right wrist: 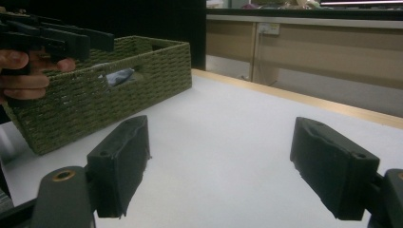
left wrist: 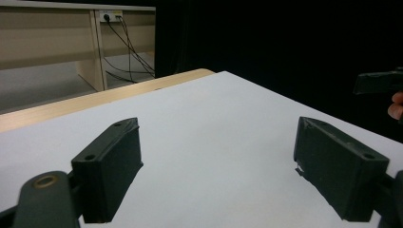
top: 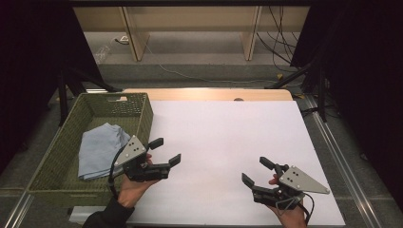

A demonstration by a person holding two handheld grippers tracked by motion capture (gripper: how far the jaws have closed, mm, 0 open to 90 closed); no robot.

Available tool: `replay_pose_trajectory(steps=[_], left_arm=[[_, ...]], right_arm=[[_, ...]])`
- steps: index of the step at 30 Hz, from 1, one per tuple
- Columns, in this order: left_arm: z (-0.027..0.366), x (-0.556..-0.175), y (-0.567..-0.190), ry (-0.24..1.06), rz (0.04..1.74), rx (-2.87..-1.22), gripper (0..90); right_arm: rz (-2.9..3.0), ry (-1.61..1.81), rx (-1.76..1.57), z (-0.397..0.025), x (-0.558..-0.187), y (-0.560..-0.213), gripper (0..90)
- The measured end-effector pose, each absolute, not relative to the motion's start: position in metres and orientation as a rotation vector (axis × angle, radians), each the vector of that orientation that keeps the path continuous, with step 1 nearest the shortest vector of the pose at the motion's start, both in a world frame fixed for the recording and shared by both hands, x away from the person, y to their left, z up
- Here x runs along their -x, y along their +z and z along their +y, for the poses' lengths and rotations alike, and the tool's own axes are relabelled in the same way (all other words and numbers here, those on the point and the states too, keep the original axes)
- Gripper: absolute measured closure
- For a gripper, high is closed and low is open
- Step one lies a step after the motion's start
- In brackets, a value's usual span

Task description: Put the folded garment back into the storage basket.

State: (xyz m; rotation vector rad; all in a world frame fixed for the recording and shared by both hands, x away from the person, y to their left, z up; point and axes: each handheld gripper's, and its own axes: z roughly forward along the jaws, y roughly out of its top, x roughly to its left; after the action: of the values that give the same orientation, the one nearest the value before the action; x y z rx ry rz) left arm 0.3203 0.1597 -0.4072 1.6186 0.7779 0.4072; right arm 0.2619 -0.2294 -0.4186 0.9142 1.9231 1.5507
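Across the table (top: 223, 137), a white sheet covers nearly the whole top, with a strip of bare wood showing along the far edge. At the left edge of the sheet stands a green woven basket (top: 57, 156), and inside it lies a folded grey-blue cloth (top: 100, 149), resting flat on the basket floor toward the right wall. My left hand (top: 129, 189) enters from the bottom, forearm angled up and to the right, and holds the left gripper (top: 165, 151) just beside the basket's near right corner, above the sheet; its jaws are spread wide with nothing between them, pointing right and away from me. My right hand (top: 287, 213) sits low at the near right of the sheet, wrist turned so that the right gripper (top: 256, 171) points left and slightly away; its jaws are likewise spread apart and hold nothing. The two grippers are well apart, with bare sheet between them. From the right gripper view, the cloth (right wrist: 119, 76) shows through the handle slot in the basket wall.
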Motion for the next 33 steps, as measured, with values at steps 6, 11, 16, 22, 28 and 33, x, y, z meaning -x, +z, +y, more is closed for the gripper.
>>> replay_pose_trajectory(steps=[6, 11, 16, 22, 28, 33], left_arm=[[0.16, -0.317, -0.412, 0.393, 0.768, -1.598, 16.0], [0.162, -0.314, -0.415, 0.4, 0.766, -1.598, 16.0], [0.161, -0.311, -0.419, 0.399, 0.762, -1.607, 16.0], [0.162, -0.306, -0.424, 0.404, 0.762, -1.611, 16.0], [0.162, -0.304, -0.427, 0.405, 0.756, -1.595, 16.0], [0.16, -0.303, -0.429, 0.401, 0.75, -1.605, 16.0]], right_arm=[[1.923, 1.551, -0.912, -0.229, -0.262, -0.419, 21.7], [1.923, 1.551, -0.912, -0.229, -0.262, -0.419, 21.7], [1.924, 1.552, -0.912, -0.229, -0.262, -0.419, 21.7], [1.923, 1.552, -0.91, -0.229, -0.261, -0.418, 21.6], [1.923, 1.552, -0.91, -0.229, -0.261, -0.419, 21.7], [1.923, 1.552, -0.91, -0.229, -0.262, -0.419, 21.7]])
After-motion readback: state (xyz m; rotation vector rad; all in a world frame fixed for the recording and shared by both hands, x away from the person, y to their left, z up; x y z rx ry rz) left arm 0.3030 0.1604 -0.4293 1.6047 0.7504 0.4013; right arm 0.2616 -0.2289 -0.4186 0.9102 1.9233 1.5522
